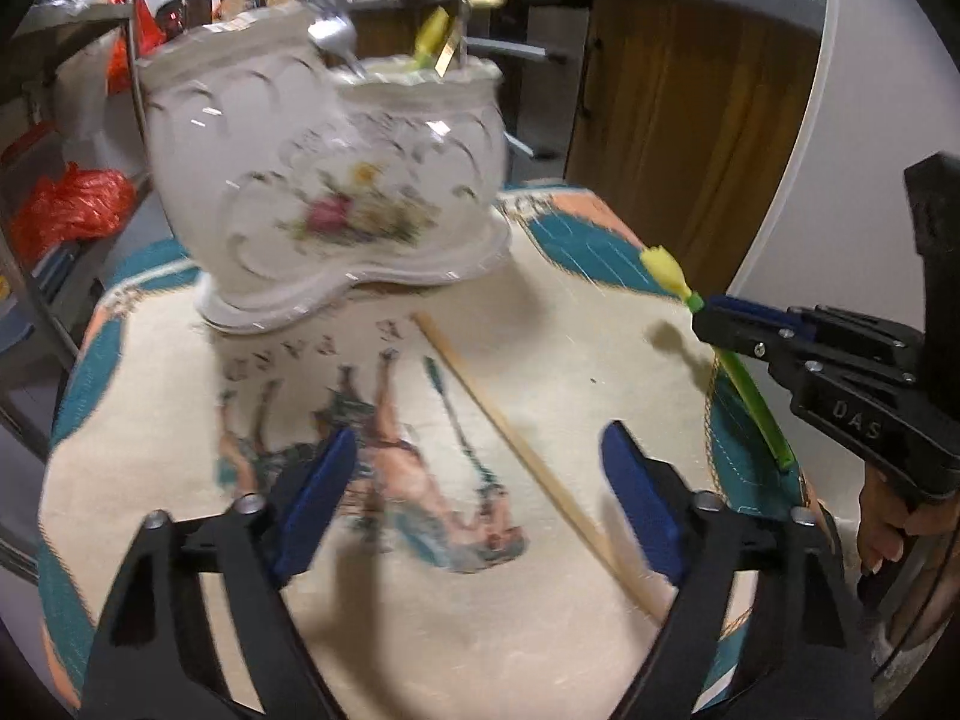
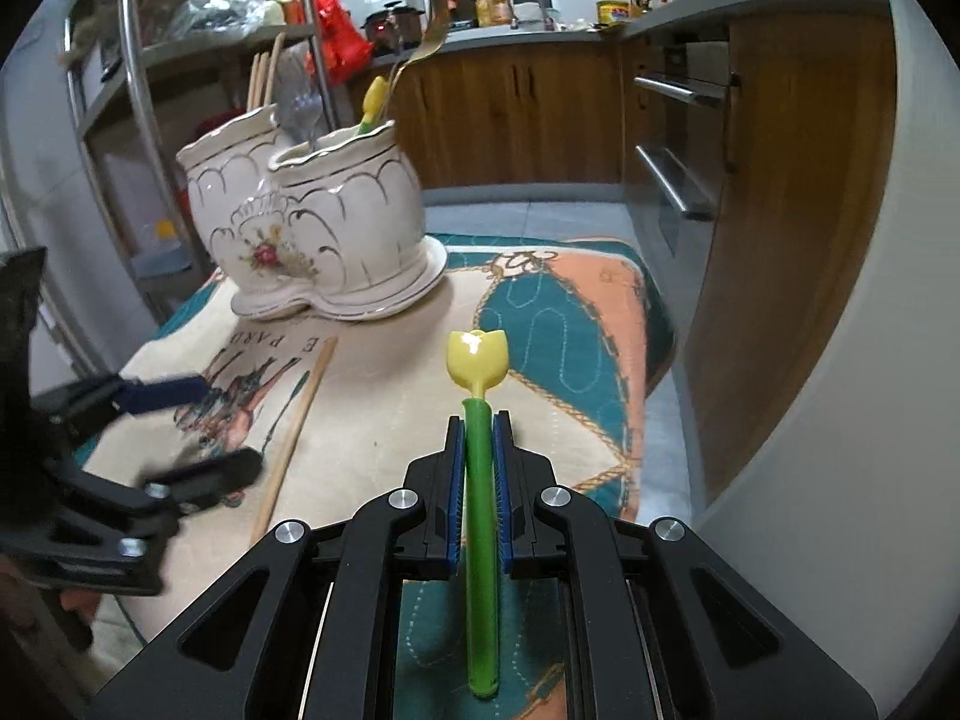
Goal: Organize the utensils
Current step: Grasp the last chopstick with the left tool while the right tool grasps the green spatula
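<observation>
- Far left, the ceramic holder stands at the back of the surface, on the printed cloth, two joined pots. Sticks poke from the left pot; a yellow-headed piece and a metal spoon stand in the right one.
- Next across, the left claw is spread wide, nothing between its pads, hovering low over the cloth. No earlier look to go on, so that is all I'll say of it.
- Just beside it lies the wooden chopstick, flat on the cloth, running diagonally under the right pad. My read: that's the left claw's target. Best to straddle it across the shaft, near the middle, so it won't pivot when lifted.
- To the right, the right claw is pressed together on the green stem of the tulip pick, yellow head pointing forward, clear of the cloth.
- For a clean drop, I'd say carry it above the right pot's rim, tip it upright, stem down, then release, avoiding the pieces already standing there.
</observation>
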`<state>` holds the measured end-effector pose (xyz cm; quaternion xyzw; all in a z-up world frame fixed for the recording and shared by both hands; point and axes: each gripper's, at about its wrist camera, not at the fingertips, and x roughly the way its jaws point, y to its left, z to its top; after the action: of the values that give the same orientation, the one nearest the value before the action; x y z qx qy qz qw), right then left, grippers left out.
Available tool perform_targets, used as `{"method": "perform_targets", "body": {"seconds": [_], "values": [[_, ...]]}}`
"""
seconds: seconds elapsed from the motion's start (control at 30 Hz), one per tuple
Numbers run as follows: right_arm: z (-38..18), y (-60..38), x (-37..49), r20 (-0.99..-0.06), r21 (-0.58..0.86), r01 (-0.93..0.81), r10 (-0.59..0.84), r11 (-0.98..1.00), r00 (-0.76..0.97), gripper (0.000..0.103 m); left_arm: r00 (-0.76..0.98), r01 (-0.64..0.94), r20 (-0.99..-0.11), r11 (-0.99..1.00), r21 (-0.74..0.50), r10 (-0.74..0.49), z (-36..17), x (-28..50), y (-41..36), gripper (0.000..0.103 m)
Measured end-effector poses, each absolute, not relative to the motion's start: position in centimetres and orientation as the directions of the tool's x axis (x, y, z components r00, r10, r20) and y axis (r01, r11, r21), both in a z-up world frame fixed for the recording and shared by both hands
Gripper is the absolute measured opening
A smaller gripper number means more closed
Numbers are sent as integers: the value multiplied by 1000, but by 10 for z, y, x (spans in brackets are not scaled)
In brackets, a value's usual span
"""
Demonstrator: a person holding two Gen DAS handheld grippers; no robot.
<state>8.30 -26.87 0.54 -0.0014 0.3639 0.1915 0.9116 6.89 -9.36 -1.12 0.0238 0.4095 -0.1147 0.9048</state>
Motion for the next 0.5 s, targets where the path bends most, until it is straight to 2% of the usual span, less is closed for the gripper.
{"method": "perform_targets", "body": {"seconds": [0.1,0.2,0.23,0.27,0.33,0.5], "values": [[4,-266,81,-663,140,-366,361,920,656,10,613,236,-773,972,-18,-163,-19,73,-109,64],[3,-262,76,-662,139,-383,373,913,650,10,606,245,-785,969,32,-127,-24,74,-117,43],[3,-260,75,-662,139,-393,380,909,646,10,598,268,-788,963,25,-146,-22,75,-116,26],[3,-259,75,-662,139,-401,386,905,642,10,590,275,-794,961,29,-145,-21,76,-114,14],[2,-253,72,-668,134,-425,398,895,628,10,565,299,-809,954,19,-161,-19,78,-108,7],[-1,-238,65,-685,112,-481,418,870,597,10,524,344,-834,939,23,-171,-13,74,-86,6]]}}
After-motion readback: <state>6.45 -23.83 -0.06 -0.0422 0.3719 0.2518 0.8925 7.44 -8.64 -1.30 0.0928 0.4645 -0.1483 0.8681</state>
